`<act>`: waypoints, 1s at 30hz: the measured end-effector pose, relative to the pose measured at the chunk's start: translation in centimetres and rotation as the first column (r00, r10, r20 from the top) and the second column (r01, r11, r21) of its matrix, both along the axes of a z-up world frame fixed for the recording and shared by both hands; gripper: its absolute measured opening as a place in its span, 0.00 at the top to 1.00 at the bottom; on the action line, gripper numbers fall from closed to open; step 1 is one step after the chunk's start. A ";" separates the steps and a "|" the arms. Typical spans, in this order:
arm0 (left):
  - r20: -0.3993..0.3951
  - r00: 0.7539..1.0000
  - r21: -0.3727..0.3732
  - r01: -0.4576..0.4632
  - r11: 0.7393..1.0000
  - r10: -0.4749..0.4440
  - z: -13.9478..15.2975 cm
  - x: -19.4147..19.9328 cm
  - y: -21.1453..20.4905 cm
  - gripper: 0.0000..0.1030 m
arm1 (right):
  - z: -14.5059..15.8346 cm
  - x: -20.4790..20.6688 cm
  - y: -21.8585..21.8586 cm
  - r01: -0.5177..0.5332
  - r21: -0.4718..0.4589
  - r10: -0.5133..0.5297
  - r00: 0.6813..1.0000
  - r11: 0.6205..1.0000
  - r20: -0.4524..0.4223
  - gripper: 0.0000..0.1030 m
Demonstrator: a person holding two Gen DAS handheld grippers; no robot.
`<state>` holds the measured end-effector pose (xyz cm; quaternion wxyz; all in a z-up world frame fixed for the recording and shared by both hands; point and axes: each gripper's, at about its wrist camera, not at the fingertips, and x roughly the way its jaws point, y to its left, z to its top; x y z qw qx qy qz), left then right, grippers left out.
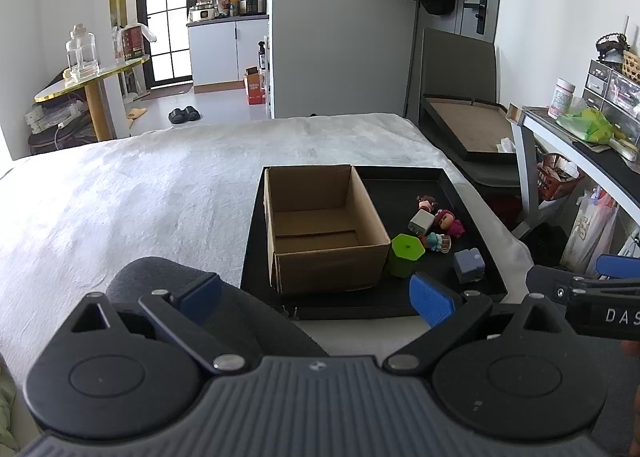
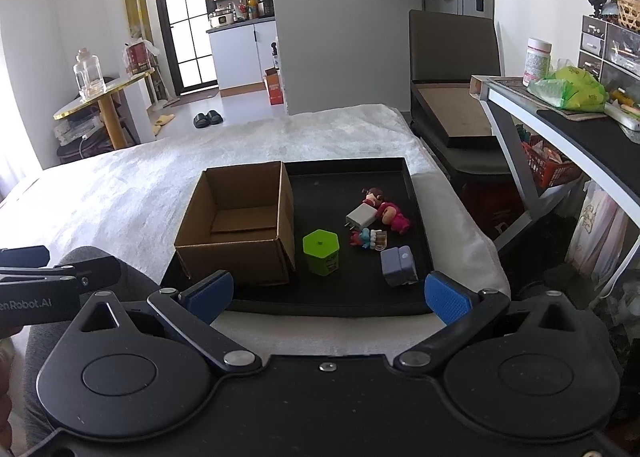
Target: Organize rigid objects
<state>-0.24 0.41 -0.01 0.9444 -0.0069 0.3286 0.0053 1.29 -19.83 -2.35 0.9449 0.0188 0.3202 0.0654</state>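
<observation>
A black tray [image 1: 400, 303] [image 2: 352, 303] lies on the white bed cover. An open, empty cardboard box [image 1: 324, 233] [image 2: 240, 225] stands in its left half. To its right lie a green hexagonal container [image 1: 406, 253] [image 2: 321, 251], a grey-blue block [image 1: 469, 264] [image 2: 399, 265], a white charger plug [image 1: 420, 222] [image 2: 362, 215], a pink doll [image 1: 450, 222] [image 2: 394, 215], a brown-haired figure [image 1: 426, 202] [image 2: 374, 195] and a small blue-red figure [image 1: 436, 242] [image 2: 366, 238]. My left gripper [image 1: 316, 297] and right gripper [image 2: 328, 293] are open and empty, at the tray's near edge.
The wide white bed cover [image 1: 140, 197] stretches left and behind the tray. A dark chair with a board [image 1: 468, 129] and a desk with clutter [image 1: 580, 137] stand to the right. A round gold-edged table [image 1: 92, 81] stands far left.
</observation>
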 end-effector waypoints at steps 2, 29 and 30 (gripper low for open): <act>0.001 1.000 0.003 -0.001 1.000 0.001 0.0 0.0 0.0 0.03 | 0.0 -0.1 0.1 -0.002 0.000 0.002 1.000 1.000 -0.001 0.00; -0.002 1.000 0.051 -0.026 0.998 0.026 0.2 -0.2 0.0 0.03 | 0.0 -0.3 0.2 0.004 -0.039 -0.004 1.000 0.999 0.006 0.00; -0.003 1.000 0.052 -0.025 0.998 0.025 0.2 -0.1 0.0 0.03 | 0.0 -0.3 0.2 0.004 -0.039 -0.004 1.000 0.999 0.006 0.00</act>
